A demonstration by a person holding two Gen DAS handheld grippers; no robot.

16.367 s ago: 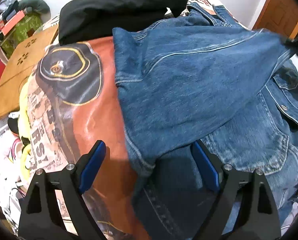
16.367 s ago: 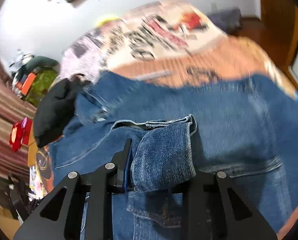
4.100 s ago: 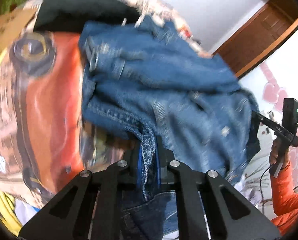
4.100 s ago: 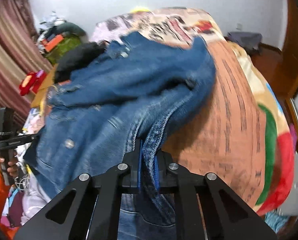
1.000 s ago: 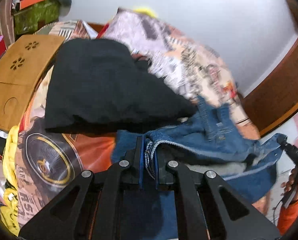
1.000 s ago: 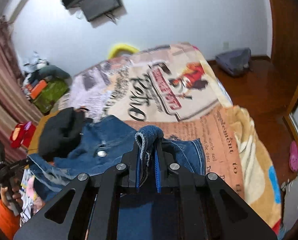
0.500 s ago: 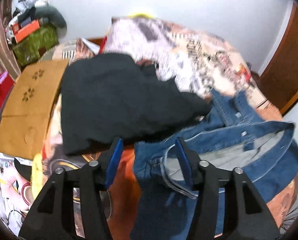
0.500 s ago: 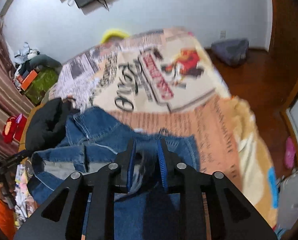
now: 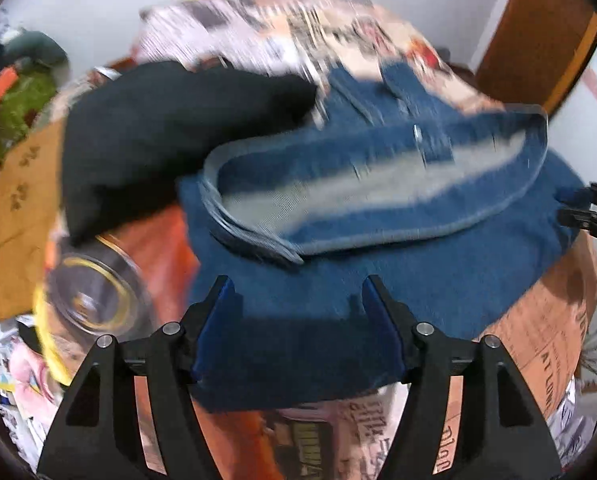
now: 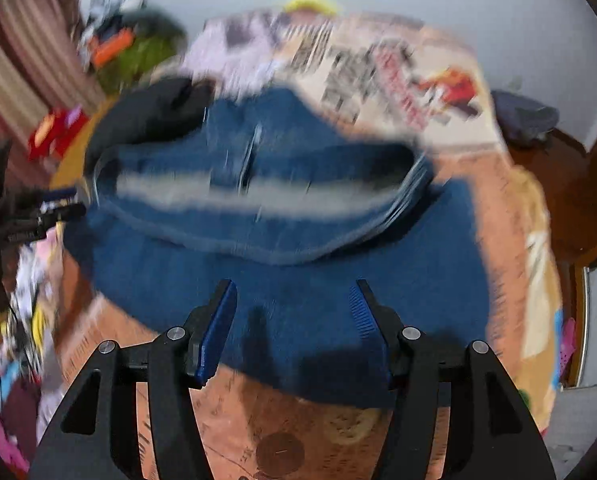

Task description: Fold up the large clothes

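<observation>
A blue denim jacket [image 9: 398, 272] lies folded on the printed bedspread [image 9: 158, 248], its pale collar lining facing up; the right wrist view shows the same jacket [image 10: 298, 280], blurred. My left gripper [image 9: 298, 292] hovers over the jacket's near edge with its jaws opening and nothing pinched between the blue pads. Over the jacket's other near edge my right gripper [image 10: 294, 296] is also opening, and its pads touch no cloth. The right gripper's tip [image 9: 590, 208] shows at the far right of the left wrist view, and the left gripper [image 10: 30, 208] appears at the left edge of the right wrist view.
A black garment [image 9: 158, 132] lies against the jacket's far left side. A brown cardboard panel [image 9: 14, 200] rests beside the bed on the left. Green and orange clutter [image 10: 130, 52] sits by the wall. A wooden door [image 9: 538, 28] stands at the right.
Both grippers let go of the denim edge they held and opened. The jacket dropped flat onto the bed, and both grippers drew back toward its near edge and sank a little.
</observation>
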